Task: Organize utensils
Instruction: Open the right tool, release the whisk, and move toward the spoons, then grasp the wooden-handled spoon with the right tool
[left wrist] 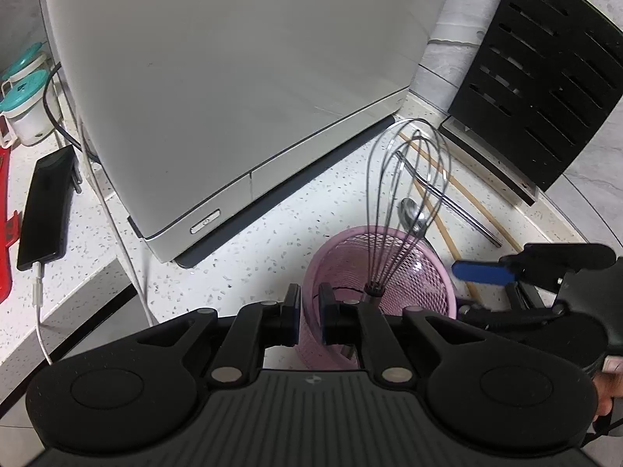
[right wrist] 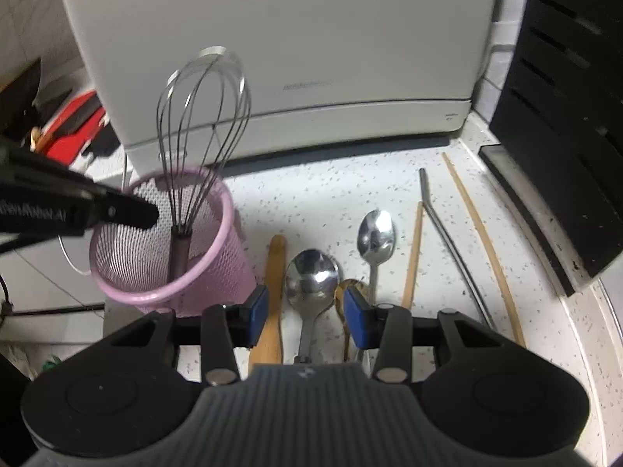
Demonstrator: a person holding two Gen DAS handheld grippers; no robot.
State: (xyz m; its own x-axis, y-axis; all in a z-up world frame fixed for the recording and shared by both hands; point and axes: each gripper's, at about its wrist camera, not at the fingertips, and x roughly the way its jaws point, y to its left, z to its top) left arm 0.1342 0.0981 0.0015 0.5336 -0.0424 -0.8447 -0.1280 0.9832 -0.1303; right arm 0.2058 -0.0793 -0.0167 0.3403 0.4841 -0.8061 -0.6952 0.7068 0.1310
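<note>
The left gripper (left wrist: 309, 313) jaws clamp the rim of the pink basket (right wrist: 218, 268), which holds the whisk (right wrist: 202, 124) upright. The right gripper (right wrist: 305, 317) jaws stand wide apart, empty, above the large spoon (right wrist: 311, 284) lying on the desk (right wrist: 311, 194) at the basket's 3 o'clock.

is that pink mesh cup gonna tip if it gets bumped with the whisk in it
Probably, if nothing steadies it. The cup is open mesh, so likely light, and the whisk stands tall above its rim, putting weight high. It already looks tilted. The left tongs straddle its rim, which should help hold it. The countertop looks smooth, so it may slide first.
</note>
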